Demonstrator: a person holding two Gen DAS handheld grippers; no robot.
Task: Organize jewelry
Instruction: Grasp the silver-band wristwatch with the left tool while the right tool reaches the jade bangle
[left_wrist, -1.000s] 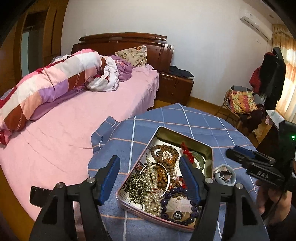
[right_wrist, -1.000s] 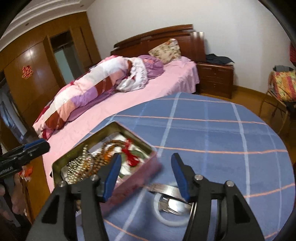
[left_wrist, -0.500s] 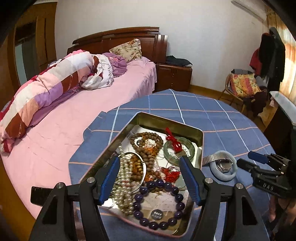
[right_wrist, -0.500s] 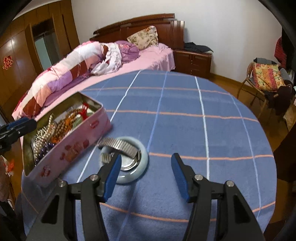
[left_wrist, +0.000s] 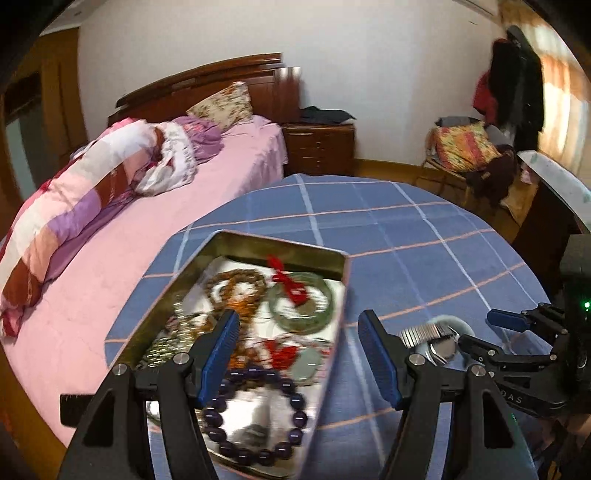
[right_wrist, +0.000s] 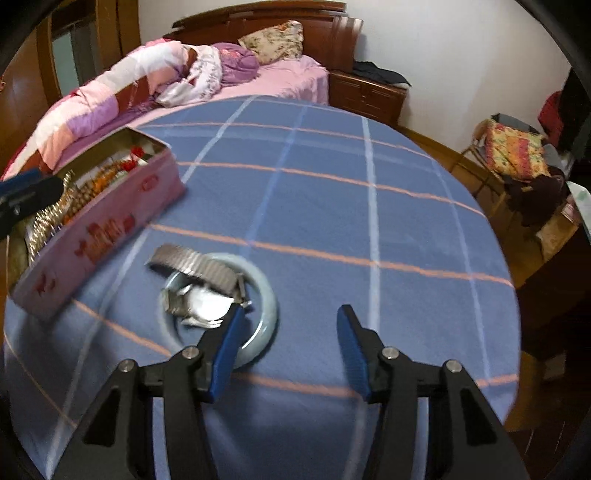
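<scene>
left gripper (left_wrist: 297, 350) jaws spread above tin (left_wrist: 334, 354), nothing between; beads (left_wrist: 255, 413) blurred, partly hidden. right gripper (right_wrist: 288, 347) jaws just closing, still apart, empty; watch (right_wrist: 199, 273) inside bangle (right_wrist: 267, 306) on desk (right_wrist: 332, 206), beside tin.

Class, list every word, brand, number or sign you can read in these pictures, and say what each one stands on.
"DAS": white letters on the right gripper, first letter cut off.
Red markings on the pink tin's side: too blurred to read.
Label on the purple bead bracelet: blurred, unreadable.
</scene>
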